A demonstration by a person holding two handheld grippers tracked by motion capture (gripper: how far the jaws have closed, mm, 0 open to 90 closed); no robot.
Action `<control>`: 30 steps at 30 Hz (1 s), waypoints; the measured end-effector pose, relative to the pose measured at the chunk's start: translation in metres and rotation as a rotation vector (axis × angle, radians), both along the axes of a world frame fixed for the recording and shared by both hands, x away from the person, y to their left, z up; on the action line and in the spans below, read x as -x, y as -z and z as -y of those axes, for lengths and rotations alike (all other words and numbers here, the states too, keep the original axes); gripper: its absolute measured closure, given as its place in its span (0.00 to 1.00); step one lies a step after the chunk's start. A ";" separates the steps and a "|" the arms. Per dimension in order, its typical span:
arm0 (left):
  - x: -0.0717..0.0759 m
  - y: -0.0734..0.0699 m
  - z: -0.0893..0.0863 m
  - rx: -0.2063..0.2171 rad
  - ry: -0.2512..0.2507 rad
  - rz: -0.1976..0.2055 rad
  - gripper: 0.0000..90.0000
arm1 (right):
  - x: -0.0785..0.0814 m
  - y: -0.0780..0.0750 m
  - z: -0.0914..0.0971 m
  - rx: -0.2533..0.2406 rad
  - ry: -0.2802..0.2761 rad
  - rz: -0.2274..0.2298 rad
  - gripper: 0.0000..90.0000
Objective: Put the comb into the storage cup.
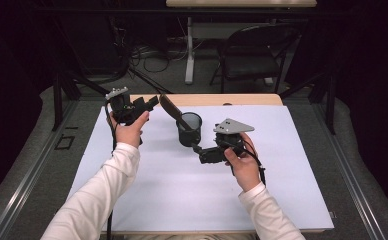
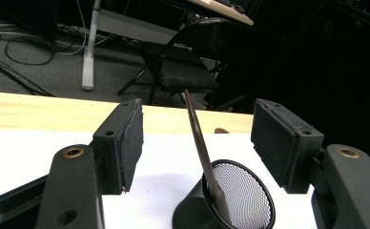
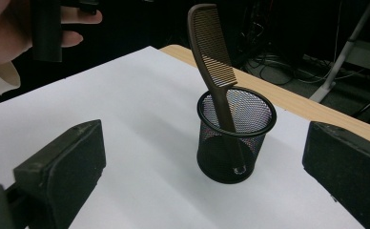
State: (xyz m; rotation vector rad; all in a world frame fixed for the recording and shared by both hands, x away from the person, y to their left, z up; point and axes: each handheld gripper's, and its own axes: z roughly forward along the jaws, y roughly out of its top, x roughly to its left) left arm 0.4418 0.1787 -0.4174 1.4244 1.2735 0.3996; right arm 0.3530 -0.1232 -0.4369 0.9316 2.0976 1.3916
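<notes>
Left gripper: jaws spread wide, pads bare, nothing between them and nothing touched. Held raised over the far left part of the table, pointed right toward the cup; in the left gripper view, comb and cup seen in the gap between the jaws but farther off, not in contact. Gripped from below by the left hand, white sleeve behind.

Right gripper: jaws likewise spread wide, pads empty, clasping nothing. Tips low, just beside the near side of the cup; contact with the cup wall not determinable from the high view. In the right gripper view, cup standing clear ahead, between the two pads but beyond them. Grey three-cornered plate on top; held by the right hand.

Mesh cup: black, round, upright on the white sheet, toward the far middle of the table, between the two grippers.

Comb: dark brown, handle end down inside the cup, resting against its rim, toothed end sticking out and leaning up toward the left gripper. Free of both grippers.

White sheet: covering most of the wooden table, a strip of bare wood along the far edge.

Beyond the table: black folding chair, cables on grey floor.
</notes>
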 end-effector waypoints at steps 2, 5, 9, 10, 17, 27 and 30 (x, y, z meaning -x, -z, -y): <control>0.002 -0.001 -0.001 -0.009 0.012 0.005 0.40 | 0.000 0.000 0.000 -0.002 -0.001 -0.001 0.01; 0.003 -0.003 -0.002 -0.026 0.032 0.016 0.40 | 0.000 0.000 0.000 0.000 0.002 0.002 0.01; 0.005 -0.005 -0.003 -0.044 0.069 0.037 0.40 | 0.002 -0.001 0.000 0.002 0.001 0.005 0.01; 0.006 -0.005 -0.004 -0.046 0.078 0.035 0.40 | 0.002 -0.001 0.000 0.001 0.002 0.005 0.01; 0.007 -0.002 -0.006 -0.071 0.109 -0.012 0.37 | 0.003 -0.004 -0.003 -0.008 -0.003 0.007 0.01; 0.016 -0.006 -0.018 -0.100 0.158 -0.017 0.31 | 0.002 -0.003 -0.006 -0.001 -0.013 0.004 0.01; 0.017 -0.006 -0.022 -0.080 0.150 -0.021 0.31 | 0.001 -0.003 -0.006 -0.004 -0.013 0.006 0.01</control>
